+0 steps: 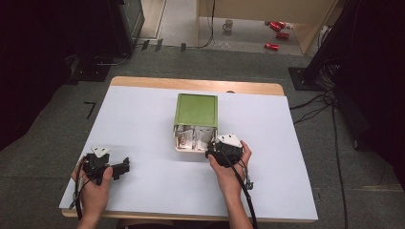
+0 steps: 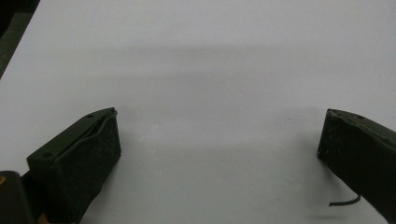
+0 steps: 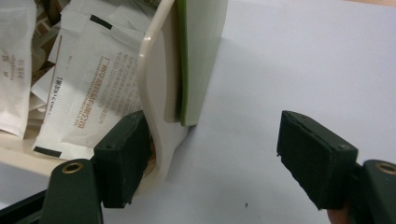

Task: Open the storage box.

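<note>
A green box (image 1: 196, 110) with a cream rim (image 3: 156, 93) lies on its side in the middle of the white table (image 1: 143, 124), its mouth towards me. White printed sachets (image 3: 84, 88) fill the mouth. My right gripper (image 1: 211, 152) is at the box's front right corner. In the right gripper view its jaws (image 3: 212, 149) stand open: one pad sits just inside the rim against it, the other is well clear over bare table. My left gripper (image 1: 123, 167) rests near the front left, its jaws (image 2: 217, 144) wide open with nothing between them.
The table's wooden back edge (image 1: 196, 85) runs behind the box. On the floor beyond it lie red cans (image 1: 277, 28) and a mug (image 1: 228, 25). Cables (image 1: 315, 102) trail on the floor at the right, and dark stands flank both sides.
</note>
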